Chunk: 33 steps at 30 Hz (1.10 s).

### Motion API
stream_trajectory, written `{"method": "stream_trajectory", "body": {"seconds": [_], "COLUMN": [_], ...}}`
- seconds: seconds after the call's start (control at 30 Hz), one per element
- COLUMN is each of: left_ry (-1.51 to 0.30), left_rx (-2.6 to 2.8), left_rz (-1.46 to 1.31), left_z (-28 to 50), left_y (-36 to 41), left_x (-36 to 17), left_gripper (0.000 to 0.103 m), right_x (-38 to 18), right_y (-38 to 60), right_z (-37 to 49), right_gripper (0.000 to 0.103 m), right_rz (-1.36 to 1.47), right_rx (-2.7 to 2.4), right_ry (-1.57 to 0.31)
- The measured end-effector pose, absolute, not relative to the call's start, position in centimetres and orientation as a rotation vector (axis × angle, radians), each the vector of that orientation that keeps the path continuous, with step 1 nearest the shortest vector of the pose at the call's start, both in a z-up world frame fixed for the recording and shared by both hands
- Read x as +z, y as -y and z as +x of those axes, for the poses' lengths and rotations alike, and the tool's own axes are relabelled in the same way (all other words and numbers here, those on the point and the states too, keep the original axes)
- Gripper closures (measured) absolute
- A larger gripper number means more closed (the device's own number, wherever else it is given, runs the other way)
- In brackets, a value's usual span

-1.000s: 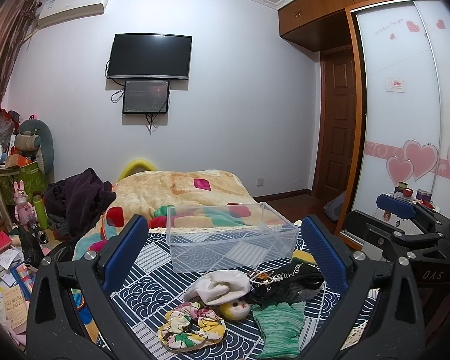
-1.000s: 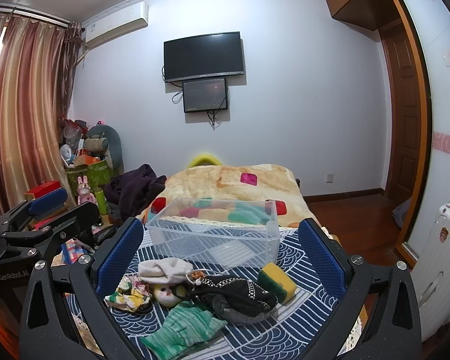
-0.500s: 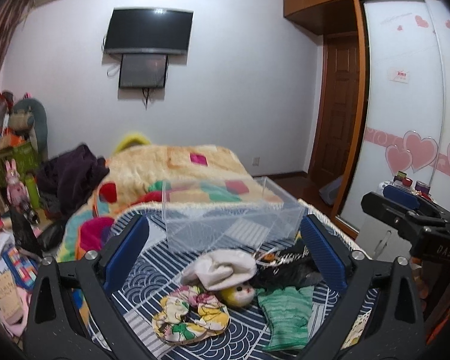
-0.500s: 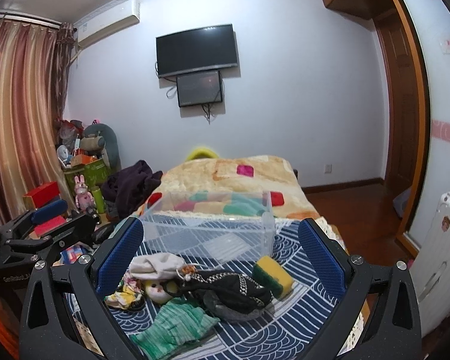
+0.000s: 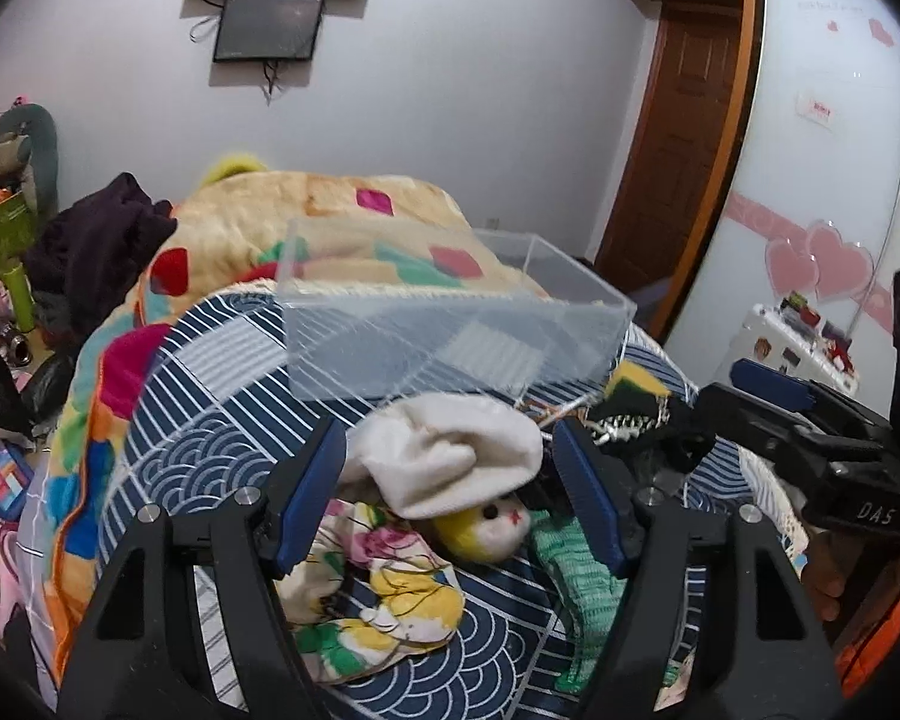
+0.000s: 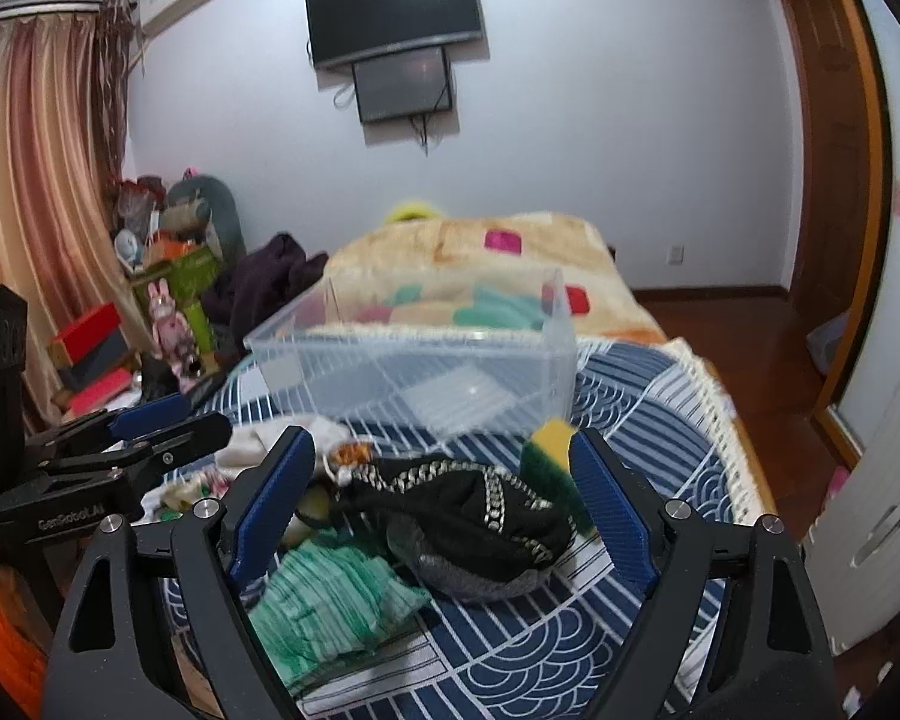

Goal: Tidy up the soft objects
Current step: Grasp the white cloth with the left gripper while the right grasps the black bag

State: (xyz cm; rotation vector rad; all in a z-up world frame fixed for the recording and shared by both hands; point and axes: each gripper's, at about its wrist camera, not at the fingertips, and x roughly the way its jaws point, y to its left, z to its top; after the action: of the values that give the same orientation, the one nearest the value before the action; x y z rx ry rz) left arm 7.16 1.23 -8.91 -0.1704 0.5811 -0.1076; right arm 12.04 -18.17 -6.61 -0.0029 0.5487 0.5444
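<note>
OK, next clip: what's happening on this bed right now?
A person is holding two handheld grippers over a pile of soft items on a blue patterned bedspread. The left gripper has its jaws open on either side of a cream-white knitted hat. The right gripper has its jaws open around a black cloth piece with silver chain trim. Neither item is gripped yet. The clear plastic box behind the pile has nothing in it.

The clear bin (image 5: pixel 450 324) sits on the bed (image 6: pixel 648 420), the quilt (image 5: pixel 330 222) behind it. Before it lies a heap: sock (image 5: pixel 450 456) at left, sponge (image 6: pixel 549 450) at right, hat (image 6: pixel 468 516) between them, glove (image 6: pixel 330 606) nearest.
</note>
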Motion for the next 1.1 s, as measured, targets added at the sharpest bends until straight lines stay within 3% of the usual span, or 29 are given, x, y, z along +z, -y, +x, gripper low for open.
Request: {"method": "stream_trajectory", "body": {"seconds": [0.4, 0.53, 0.67, 0.77, 0.8, 1.0, 1.1], "left_ry": [-0.700, -0.697, -0.685, -0.681, -0.679, -0.651, -0.619], "left_rx": [-0.089, -0.089, -0.104, -0.110, -0.111, -0.104, -0.090], "left_rz": [-0.205, -0.228, -0.230, -0.236, -0.237, -0.227, -0.209], "left_z": [10.8, 10.7, 10.4, 10.3, 10.3, 9.4, 8.7], "left_y": [-1.1, -1.4, -1.5, -1.4, -1.5, -1.5, -1.5], "left_x": [-11.8, -12.1, -12.1, -12.0, -11.9, -11.2, -10.4], "left_gripper": [0.028, 0.037, 0.054, 0.066, 0.069, 0.077, 0.078], "right_x": [-9.6, -9.6, -9.3, -9.0, -9.0, -8.4, -7.9], "right_y": [17.6, 17.9, 18.3, 18.4, 18.5, 18.6, 18.7], "right_z": [13.7, 14.0, 13.9, 14.2, 14.2, 13.9, 13.7], "right_gripper": [0.019, 0.034, 0.047, 0.060, 0.069, 0.084, 0.086], "right_rz": [-0.023, -0.014, 0.010, 0.026, 0.028, 0.033, 0.038], "right_rx": [0.536, 0.526, 0.519, 0.519, 0.517, 0.519, 0.517], "right_ry": [-0.680, -0.683, -0.668, -0.657, -0.653, -0.619, -0.596]}}
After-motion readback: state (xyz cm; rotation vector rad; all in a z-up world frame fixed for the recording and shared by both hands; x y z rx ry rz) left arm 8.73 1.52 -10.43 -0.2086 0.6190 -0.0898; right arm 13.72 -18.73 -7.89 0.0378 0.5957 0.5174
